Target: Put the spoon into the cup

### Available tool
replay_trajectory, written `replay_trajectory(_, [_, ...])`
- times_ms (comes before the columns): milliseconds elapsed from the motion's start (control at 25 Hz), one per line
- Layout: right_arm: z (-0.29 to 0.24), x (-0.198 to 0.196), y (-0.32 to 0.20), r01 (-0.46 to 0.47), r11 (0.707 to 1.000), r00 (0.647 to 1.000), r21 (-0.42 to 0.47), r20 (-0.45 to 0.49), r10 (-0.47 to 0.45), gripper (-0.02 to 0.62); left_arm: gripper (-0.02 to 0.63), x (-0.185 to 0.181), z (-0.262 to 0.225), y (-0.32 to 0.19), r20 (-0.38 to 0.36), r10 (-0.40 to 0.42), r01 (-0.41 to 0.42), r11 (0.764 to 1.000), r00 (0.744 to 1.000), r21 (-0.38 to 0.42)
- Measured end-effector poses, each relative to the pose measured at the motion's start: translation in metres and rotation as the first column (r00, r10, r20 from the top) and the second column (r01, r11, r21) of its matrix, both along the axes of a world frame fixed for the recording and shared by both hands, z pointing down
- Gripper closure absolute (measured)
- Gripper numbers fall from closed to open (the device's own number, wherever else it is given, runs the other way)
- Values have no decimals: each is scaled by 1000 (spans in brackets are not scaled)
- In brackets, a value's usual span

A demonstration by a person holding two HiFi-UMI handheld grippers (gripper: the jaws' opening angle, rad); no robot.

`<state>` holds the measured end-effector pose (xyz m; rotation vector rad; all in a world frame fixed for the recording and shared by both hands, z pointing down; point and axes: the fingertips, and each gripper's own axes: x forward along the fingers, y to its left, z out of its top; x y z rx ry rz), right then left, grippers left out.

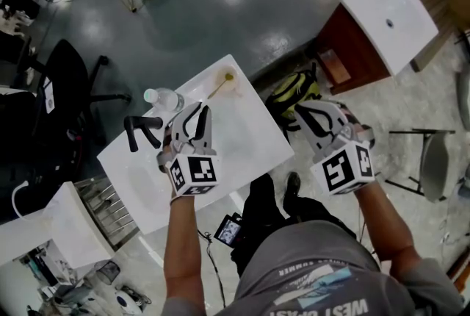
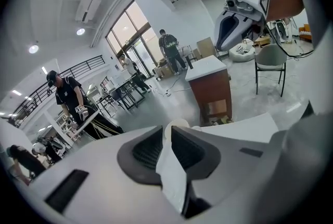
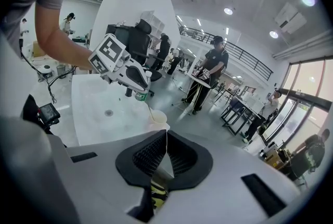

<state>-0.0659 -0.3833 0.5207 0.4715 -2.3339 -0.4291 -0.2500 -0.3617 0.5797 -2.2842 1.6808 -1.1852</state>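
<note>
Glossy white tabletop (image 1: 250, 132), round pale cup (image 1: 228, 78), thin spoon (image 1: 217, 90) standing inside

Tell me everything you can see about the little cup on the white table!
The cup is small, round and pale, maybe plastic. It stands upright near the far corner of the white table. A thin spoon leans out of it. Nothing else touches it; a water bottle stands apart from it.

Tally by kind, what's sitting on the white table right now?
Cup: 1
Spoon: 1
Bottle: 1
Faucet: 1
Total: 4
</note>
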Motion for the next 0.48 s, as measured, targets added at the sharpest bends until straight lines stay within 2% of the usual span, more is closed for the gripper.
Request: replay_trajectory(480, [-54,-4,17,59,995,996,80,62,-64,563,597,6,-103,37,67,-15,3,986,998,169])
